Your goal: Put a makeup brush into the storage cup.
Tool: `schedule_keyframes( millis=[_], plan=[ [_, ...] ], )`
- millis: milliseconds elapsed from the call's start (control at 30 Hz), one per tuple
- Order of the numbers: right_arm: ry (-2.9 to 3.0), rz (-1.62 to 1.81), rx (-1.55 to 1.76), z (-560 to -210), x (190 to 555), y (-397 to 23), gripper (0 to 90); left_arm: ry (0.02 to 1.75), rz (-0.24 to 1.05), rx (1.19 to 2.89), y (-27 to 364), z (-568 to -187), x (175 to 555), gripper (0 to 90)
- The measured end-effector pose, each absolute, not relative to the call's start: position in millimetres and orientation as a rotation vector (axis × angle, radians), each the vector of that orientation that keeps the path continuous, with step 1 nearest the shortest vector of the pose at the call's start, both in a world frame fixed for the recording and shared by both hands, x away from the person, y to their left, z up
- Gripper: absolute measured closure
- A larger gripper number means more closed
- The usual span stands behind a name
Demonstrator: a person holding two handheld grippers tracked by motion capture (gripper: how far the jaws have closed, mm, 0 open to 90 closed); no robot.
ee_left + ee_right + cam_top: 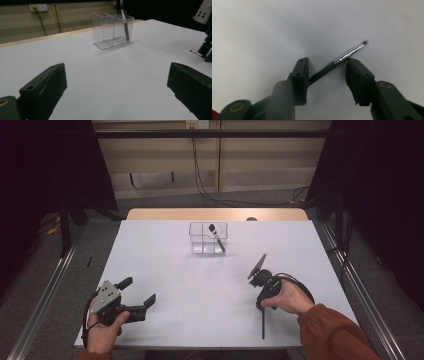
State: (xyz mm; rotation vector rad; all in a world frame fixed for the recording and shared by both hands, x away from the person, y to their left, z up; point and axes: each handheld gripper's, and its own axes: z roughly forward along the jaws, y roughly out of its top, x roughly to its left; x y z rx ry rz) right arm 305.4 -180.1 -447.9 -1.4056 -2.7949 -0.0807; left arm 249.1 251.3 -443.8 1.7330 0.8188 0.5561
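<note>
Fingers of the right gripper [327, 68] stand part-closed around a thin brush [337, 61] lying slantwise between them at centre frame on the white surface [262, 30]; whether they pinch it I cannot tell. Left gripper [115, 87], lower frame, fingers spread wide.

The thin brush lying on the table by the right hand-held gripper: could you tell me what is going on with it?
A person holds a gripper in each hand. The right hand-held gripper is lowered over the thin brush on the white table, jaws straddling it slantwise, not visibly clamped. The left hand-held gripper hangs open. A clear divided organizer already holds another brush.
</note>
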Motion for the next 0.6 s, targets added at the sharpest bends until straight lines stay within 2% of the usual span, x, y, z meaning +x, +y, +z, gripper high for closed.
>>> schedule_keyframes(
  millis=[100, 300, 600],
  plan=[
    [-2.78, -0.082, -1.424, -446.7, 308.3, -184.4, 67.8, 0.819, 0.557, 1.732, 250.8, -443.4, 248.5, 2.5],
    [-2.794, -0.078, -1.411, -446.8, 308.3, -184.6, 70.0, 0.818, 0.556, 1.736, 250.4, -443.6, 248.3, 2.5],
    [-2.768, -0.079, -1.419, -446.9, 313.0, -189.1, 80.6, 0.818, 0.555, 1.731, 251.0, -443.4, 248.2, 2.5]
  ],
)
